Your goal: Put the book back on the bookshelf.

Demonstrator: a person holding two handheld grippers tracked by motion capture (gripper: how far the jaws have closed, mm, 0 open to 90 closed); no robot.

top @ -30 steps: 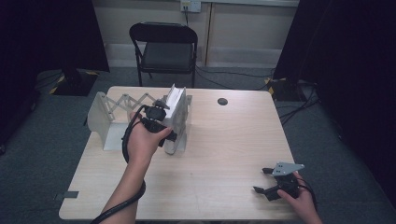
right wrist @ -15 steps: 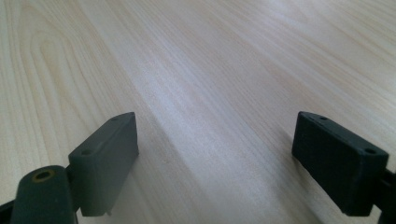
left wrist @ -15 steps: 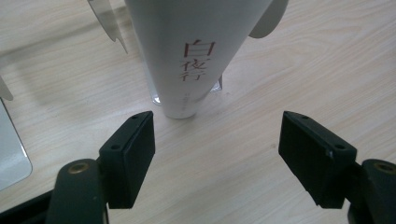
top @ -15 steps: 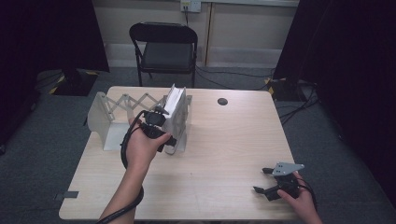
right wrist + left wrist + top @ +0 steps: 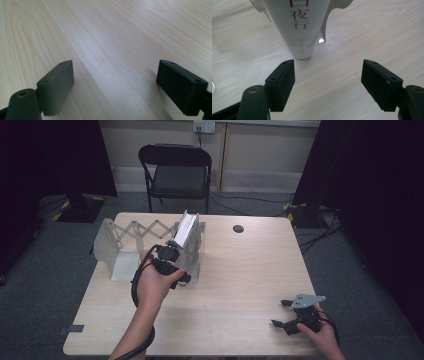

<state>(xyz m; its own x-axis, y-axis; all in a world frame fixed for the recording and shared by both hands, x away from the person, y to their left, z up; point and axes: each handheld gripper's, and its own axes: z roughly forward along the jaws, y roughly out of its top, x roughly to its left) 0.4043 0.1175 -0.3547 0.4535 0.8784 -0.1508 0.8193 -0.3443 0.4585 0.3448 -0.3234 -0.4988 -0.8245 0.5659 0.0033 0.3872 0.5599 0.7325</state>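
A white book [image 5: 299, 27] is stood upright in the folding rack [image 5: 120, 245] on the tabletop [image 5: 240, 270]. Just before the book, the left hand-held gripper [image 5: 328, 75] is held released. Far from the book, the right hand-held gripper [image 5: 115, 85] is also released.

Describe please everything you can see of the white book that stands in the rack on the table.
The white book stands on its lower edge and leans slightly, at the right end of a pale expanding rack with a scissor-like lattice. It looks like a paperback with a glossy white cover; its spine bears dark red printed characters. Its bottom edge is down at the wooden table, between two of the rack's panels. The left gripper faces the spine with open jaws, apart from it.
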